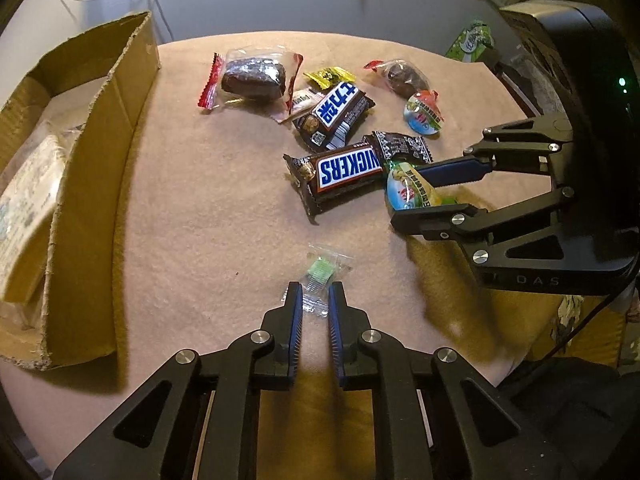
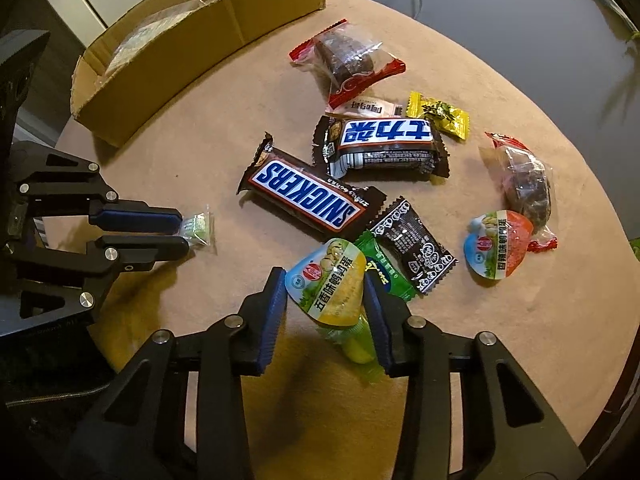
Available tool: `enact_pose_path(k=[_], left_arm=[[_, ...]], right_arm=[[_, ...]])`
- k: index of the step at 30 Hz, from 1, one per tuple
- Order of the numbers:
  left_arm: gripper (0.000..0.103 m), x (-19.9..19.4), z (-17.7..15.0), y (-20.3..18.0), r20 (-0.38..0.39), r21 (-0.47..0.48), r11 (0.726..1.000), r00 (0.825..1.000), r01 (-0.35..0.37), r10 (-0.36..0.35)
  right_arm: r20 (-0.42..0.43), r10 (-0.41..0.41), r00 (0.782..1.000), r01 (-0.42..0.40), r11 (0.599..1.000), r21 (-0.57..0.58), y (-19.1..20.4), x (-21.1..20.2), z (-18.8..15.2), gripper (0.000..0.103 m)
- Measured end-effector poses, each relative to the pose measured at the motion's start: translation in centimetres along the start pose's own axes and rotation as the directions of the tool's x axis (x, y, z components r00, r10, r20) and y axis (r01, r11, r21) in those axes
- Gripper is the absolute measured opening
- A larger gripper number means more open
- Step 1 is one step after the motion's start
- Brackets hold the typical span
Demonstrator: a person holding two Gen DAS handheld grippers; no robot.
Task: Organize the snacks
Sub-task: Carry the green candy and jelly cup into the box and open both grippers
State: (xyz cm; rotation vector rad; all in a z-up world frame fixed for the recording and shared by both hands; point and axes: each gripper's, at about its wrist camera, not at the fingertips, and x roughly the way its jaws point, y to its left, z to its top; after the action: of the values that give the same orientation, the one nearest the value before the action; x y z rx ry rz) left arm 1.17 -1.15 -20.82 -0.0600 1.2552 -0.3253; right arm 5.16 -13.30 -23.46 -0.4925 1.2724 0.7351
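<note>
Gripping lengthwise: left claw (image 1: pixel 315 294) a clear green candy (image 1: pixel 320 280) (pointing away), right claw (image 2: pixel 325 294) a quail-egg pack (image 2: pixel 332 284).

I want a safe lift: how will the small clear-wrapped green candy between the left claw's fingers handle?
The green candy looks tiny, so probably very light. Its thin clear wrapper likely crinkles and slips. The left claw straddles the wrapper's end, so it may dangle.

Left wrist view: close above the table (image 1: pixel 200 208), facing the Snickers bar (image 1: pixel 346 168) from its near side. Right wrist view: equally close, facing the same Snickers bar (image 2: pixel 306 194) from its right. Both share the bar and the cardboard box (image 1: pixel 100 184).
</note>
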Motion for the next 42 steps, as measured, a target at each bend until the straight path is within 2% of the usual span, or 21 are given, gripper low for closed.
enact_pose_path(k=[9, 17, 22, 29, 36, 42], left_arm=[[0.011, -1.4, -0.2, 0.6, 0.023, -0.035, 0.999, 1.000, 0.010, -0.009], [0.011, -4.4, 0.1, 2.0, 0.088, -0.084, 0.996, 0.996, 0.008, -0.001], [0.011, -6.4, 0.7, 3.6, 0.142, -0.132, 0.991, 0.990, -0.005, 0.024], [0.011, -8.8, 0.7, 6.8, 0.192, -0.207, 0.977, 0.978, -0.041, 0.082], [0.011, -10.1, 0.1, 9.9, 0.211, -0.281, 0.956, 0.967, -0.079, 0.142], [0.011, -10.5, -0.7, 11.7, 0.206, -0.324, 0.940, 0.962, -0.105, 0.179]], right_arm=[[0.032, 0.023, 0.999, -0.024, 0.999, 0.043, -1.5, -1.9, -0.5, 0.039], [0.091, 0.036, 0.995, -0.041, 0.998, 0.052, -2.1, -4.9, 0.8, 0.039], [0.141, 0.046, 0.989, -0.049, 0.999, 0.020, -1.5, -6.9, 3.0, 0.039], [0.191, 0.060, 0.980, -0.055, 0.998, -0.032, 0.9, -7.7, 7.0, 0.039], [0.221, 0.071, 0.973, -0.052, 0.995, -0.091, 3.2, -7.4, 11.7, 0.039], [0.225, 0.084, 0.971, -0.058, 0.991, -0.122, 4.9, -6.2, 14.3, 0.039]])
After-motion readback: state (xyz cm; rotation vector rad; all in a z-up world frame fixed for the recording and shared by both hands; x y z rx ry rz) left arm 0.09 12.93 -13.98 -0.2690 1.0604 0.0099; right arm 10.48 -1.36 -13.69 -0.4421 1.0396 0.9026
